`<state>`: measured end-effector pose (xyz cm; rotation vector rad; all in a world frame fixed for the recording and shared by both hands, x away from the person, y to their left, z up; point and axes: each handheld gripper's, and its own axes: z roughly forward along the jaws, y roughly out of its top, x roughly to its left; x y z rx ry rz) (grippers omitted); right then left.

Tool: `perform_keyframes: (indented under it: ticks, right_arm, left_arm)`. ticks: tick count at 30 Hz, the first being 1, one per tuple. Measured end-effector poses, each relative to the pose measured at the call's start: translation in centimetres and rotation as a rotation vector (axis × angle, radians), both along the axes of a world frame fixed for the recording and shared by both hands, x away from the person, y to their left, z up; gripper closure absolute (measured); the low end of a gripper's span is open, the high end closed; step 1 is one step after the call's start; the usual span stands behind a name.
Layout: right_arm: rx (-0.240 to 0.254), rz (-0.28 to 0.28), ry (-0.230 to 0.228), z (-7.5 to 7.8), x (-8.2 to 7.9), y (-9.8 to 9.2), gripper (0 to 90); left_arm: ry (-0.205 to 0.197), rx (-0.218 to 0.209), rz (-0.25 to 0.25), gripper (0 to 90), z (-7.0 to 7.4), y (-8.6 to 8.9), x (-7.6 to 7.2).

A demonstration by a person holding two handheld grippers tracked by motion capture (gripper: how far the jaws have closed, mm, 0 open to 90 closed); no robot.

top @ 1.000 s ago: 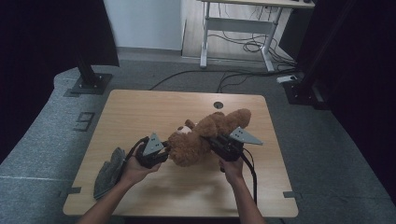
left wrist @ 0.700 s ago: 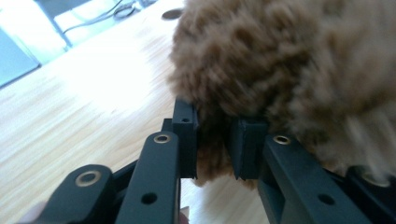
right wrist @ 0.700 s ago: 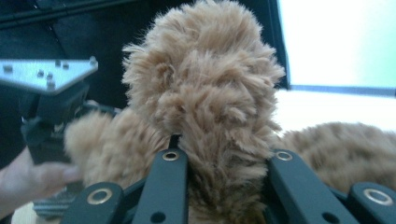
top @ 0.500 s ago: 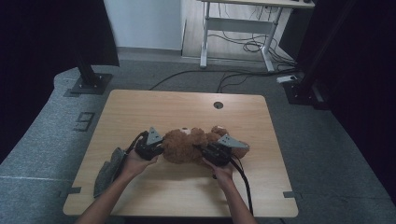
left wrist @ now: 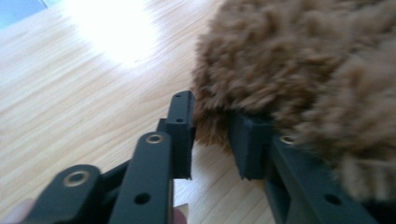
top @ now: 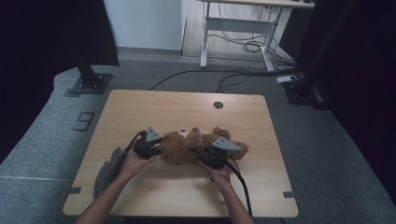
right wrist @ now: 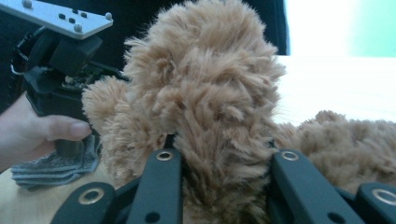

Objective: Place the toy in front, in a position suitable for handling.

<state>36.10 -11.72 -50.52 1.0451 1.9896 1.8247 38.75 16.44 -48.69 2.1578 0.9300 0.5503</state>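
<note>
— Where is the teddy bear (top: 194, 145) lying?

— Flat on the wooden table (top: 154, 107), a little nearer the person's edge than the middle, between the two hands.

— And the left tongs (left wrist: 211, 135)?

— At the bear's left end. A tuft of fur sits between the jaws, which have just been opening; the left pad stands clear of the fur, so they are released.

— The right tongs (right wrist: 224, 163)?

— Clenched on a thick plush limb of the bear, fur bulging over both jaws, though they have just eased open slightly.

— Anything else on the table?

— A folded grey cloth (top: 108, 165) at its left near edge, just beside the left hand (top: 135, 161), and a round cable hole (top: 218, 105) toward the far edge.

— The room?

— Grey carpet (top: 46, 140), black stand bases, and a white desk frame (top: 236, 28) with loose cables behind.
</note>
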Motion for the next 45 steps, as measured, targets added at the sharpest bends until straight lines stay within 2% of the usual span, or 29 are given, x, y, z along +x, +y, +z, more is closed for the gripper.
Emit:
perform_keyframes:
  ticks: [5,8,10,12,13,15,18,22,23,24,27,28,29,30,31,32,33,34,35,36,37,38,39,40,41,42,43,44,45]
  right_arm:
    - [-0.004,-0.012,0.005,-0.4,-0.2,-0.2,71.4]
    - [-0.042,-0.017,0.005,-0.6,-0.4,0.3,71.0]
    - [-0.044,-0.028,0.0,-0.7,-0.6,0.4,71.0]
    - [-0.041,-0.03,0.001,-0.8,-0.6,0.3,71.0]
    - [-0.041,-0.03,0.001,-0.8,-0.6,0.3,70.9]
    - [-0.05,-0.033,0.0,-0.8,-0.8,0.4,69.6]
    - [-0.054,-0.032,0.0,-0.8,-1.0,0.4,67.9]
    - [-0.055,-0.022,0.001,-0.8,-1.3,0.4,66.2]
    - [-0.055,-0.022,0.001,-0.8,-1.3,0.4,66.2]
    - [-0.06,-0.008,-0.004,-0.9,-1.5,0.3,62.7]
    - [-0.058,0.031,0.02,-0.4,-1.9,-0.1,49.3]
    - [-0.058,0.031,0.02,-0.4,-1.9,-0.1,49.3]
    - [-0.062,0.033,0.022,0.0,-2.2,-0.4,43.7]
    - [-0.091,0.003,0.007,1.4,-3.0,-1.6,34.0]
    - [-0.091,0.003,0.007,1.4,-3.0,-1.6,34.0]
    - [-0.09,-0.029,-0.021,3.1,-3.6,-3.1,31.3]
    - [-0.09,-0.029,-0.021,3.1,-3.6,-3.1,31.3]
    - [-0.091,-0.063,-0.037,4.7,-3.6,-4.6,30.1]
    - [-0.097,-0.084,-0.04,5.6,-3.4,-5.3,30.1]
    - [-0.109,-0.105,-0.033,6.4,-3.0,-6.0,29.9]
    - [-0.109,-0.105,-0.033,6.4,-3.0,-6.0,29.9]
    - [-0.137,-0.133,0.01,7.4,-1.4,-7.2,29.3]
    - [-0.137,-0.133,0.01,7.4,-1.4,-7.2,29.3]
    - [-0.167,-0.141,0.073,7.7,0.4,-7.9,28.3]
    - [-0.167,-0.141,0.073,7.7,0.4,-7.9,28.3]
    - [-0.197,-0.143,0.118,7.5,1.8,-8.2,28.4]
    - [-0.197,-0.143,0.118,7.5,1.8,-8.2,28.4]
    - [-0.231,-0.131,0.179,6.6,2.8,-8.1,27.2]
    - [-0.231,-0.131,0.179,6.6,2.8,-8.1,27.2]
  left_arm:
    - [0.005,-0.044,0.015,61.0,0.7,1.1,-0.4]
    - [-0.021,-0.113,0.009,56.0,2.0,1.6,-1.3]
    - [-0.014,-0.148,-0.004,51.2,2.5,1.7,-1.8]
    - [-0.011,-0.157,-0.01,45.4,2.7,1.7,-2.0]
    - [-0.009,-0.164,-0.016,45.4,2.8,1.6,-2.2]
    - [0.025,-0.187,-0.055,37.1,2.9,1.1,-2.5]
    - [0.048,-0.19,-0.089,30.3,2.6,0.2,-2.7]
    - [0.082,-0.202,-0.106,25.4,2.2,-0.5,-2.6]
    - [0.102,-0.201,-0.109,25.4,2.0,-0.7,-2.4]
    - [0.133,-0.197,-0.12,24.4,1.6,-0.9,-2.3]
    - [0.143,-0.195,-0.125,26.1,1.1,-1.1,-2.4]
    - [0.143,-0.195,-0.125,27.1,1.1,-1.1,-2.4]
    - [0.143,-0.193,-0.126,27.1,0.9,-1.1,-2.5]
    - [0.149,-0.197,-0.131,27.8,0.7,-1.0,-2.7]
    - [0.149,-0.197,-0.131,27.8,0.7,-1.0,-2.7]
    - [0.152,-0.199,-0.133,27.8,0.5,-1.0,-2.8]
    - [0.152,-0.199,-0.133,27.8,0.5,-1.0,-2.8]
    - [0.151,-0.199,-0.133,28.0,0.5,-1.0,-2.9]
    - [0.151,-0.199,-0.133,28.2,0.5,-1.0,-2.9]
    - [0.152,-0.197,-0.135,28.3,0.4,-1.0,-3.0]
    - [0.152,-0.197,-0.135,28.4,0.4,-1.0,-3.0]
    - [0.151,-0.193,-0.138,28.5,0.4,-1.1,-3.2]
    - [0.151,-0.193,-0.138,28.5,0.4,-1.1,-3.2]
    - [0.149,-0.19,-0.14,28.5,0.3,-1.1,-3.4]
    - [0.149,-0.19,-0.14,28.5,0.3,-1.1,-3.4]
    - [0.149,-0.188,-0.145,28.6,0.2,-1.0,-3.5]
    - [0.149,-0.188,-0.145,28.5,0.2,-1.0,-3.5]
    - [0.152,-0.192,-0.146,28.5,0.1,-0.9,-3.6]
    - [0.152,-0.192,-0.146,28.5,0.1,-0.9,-3.6]
